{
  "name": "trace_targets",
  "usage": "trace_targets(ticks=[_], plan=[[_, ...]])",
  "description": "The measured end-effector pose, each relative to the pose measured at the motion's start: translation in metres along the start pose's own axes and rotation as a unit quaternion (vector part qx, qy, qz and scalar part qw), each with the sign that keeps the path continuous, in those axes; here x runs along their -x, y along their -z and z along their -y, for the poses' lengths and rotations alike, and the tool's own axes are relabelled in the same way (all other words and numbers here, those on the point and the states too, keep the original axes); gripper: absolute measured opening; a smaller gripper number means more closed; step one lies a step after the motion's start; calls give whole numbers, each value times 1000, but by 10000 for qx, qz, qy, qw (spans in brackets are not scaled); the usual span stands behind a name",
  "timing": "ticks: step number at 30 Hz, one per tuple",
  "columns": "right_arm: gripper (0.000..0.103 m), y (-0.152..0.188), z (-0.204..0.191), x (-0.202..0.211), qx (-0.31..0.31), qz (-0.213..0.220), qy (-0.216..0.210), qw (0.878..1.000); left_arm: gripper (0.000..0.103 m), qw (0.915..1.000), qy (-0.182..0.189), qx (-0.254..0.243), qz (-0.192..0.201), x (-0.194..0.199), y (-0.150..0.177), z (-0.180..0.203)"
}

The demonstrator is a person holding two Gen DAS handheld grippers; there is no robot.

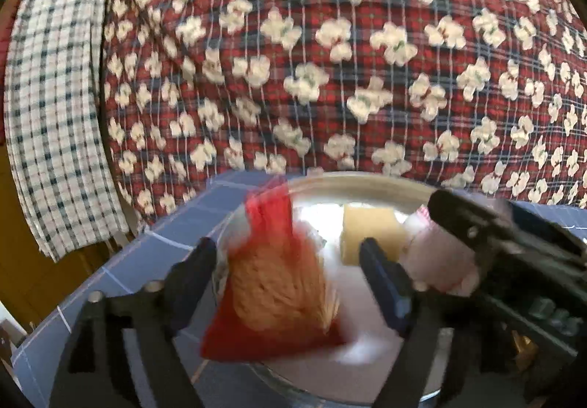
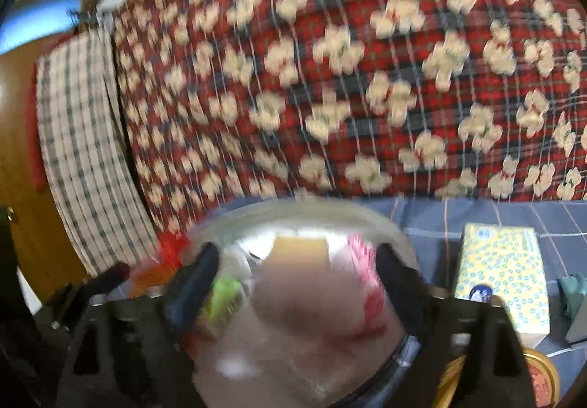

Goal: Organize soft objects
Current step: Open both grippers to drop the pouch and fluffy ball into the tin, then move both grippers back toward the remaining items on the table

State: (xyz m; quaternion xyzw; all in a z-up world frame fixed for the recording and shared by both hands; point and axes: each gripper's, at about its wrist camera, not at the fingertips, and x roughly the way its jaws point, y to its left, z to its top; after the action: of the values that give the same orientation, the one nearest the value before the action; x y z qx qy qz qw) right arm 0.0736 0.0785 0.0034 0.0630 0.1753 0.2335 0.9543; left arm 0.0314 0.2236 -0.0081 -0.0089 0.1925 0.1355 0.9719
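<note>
With both sets of jaws spread wide over the metal bowl (image 1: 367,184), left gripper (image 1: 290,268) astride the red-orange plush (image 1: 279,283), right gripper (image 2: 297,272) astride a pink soft item (image 2: 312,312), yellow sponge (image 1: 370,232) already inside, task looks mostly done; tissue pack (image 2: 502,276) remains outside.

Bowl on the table, before the hanging cloth

A sponge (image 1: 370,235) lies in the bowl (image 1: 367,184); a tissue pack (image 2: 502,276) sits right of it.
</note>
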Motion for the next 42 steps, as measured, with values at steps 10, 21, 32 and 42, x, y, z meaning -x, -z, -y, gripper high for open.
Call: trace_targets(ticks=[10, 21, 32, 42], plan=[[91, -5, 8, 28, -30, 550, 564, 9969, 100, 9996, 48, -142, 234, 9, -4, 6], [91, 2, 10, 38, 192, 744, 945, 9926, 100, 9997, 39, 52, 223, 11, -2, 5], [91, 9, 16, 49, 454, 816, 1165, 9888, 101, 9997, -14, 95, 242, 17, -1, 6], [91, 12, 36, 66, 344, 709, 1272, 9887, 101, 9996, 30, 58, 285, 32, 6, 20]])
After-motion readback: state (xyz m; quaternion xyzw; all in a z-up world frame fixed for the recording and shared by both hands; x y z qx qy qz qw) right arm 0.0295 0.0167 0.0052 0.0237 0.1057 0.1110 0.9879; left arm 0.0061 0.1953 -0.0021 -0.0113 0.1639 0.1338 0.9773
